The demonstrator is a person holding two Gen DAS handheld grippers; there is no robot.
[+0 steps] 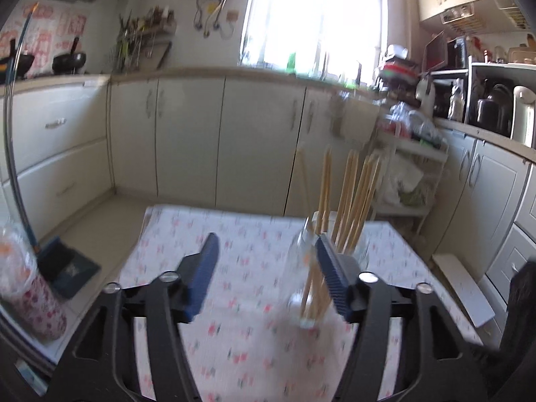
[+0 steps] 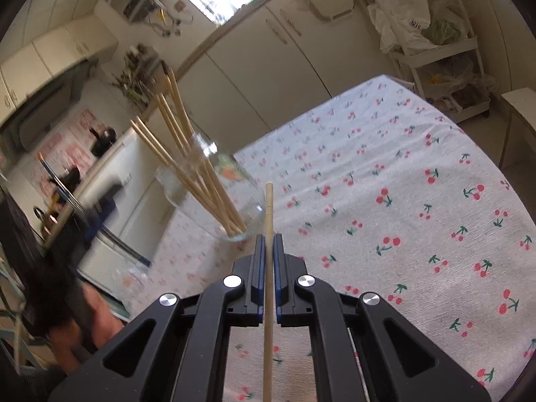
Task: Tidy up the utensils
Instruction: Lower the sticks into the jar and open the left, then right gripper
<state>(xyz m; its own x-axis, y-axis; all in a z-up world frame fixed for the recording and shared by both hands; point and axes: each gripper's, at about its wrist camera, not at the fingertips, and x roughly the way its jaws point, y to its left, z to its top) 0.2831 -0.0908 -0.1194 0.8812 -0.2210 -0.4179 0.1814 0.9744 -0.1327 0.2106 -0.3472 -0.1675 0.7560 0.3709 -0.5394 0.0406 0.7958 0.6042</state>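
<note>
A clear glass jar stands on the cherry-print tablecloth with several wooden chopsticks leaning in it. My right gripper is shut on one more chopstick, whose tip reaches up just right of the jar's base. In the left wrist view the jar is blurred. It sits just inside the right finger of my left gripper, and its chopsticks rise above that finger. The left jaws stand wide open; the left pad is well clear of the glass.
Cream cabinets run behind the table. A white trolley with bags stands at the far right corner. A dark dustpan lies on the floor to the left, beside a patterned plastic cup. A person's arm shows at lower left.
</note>
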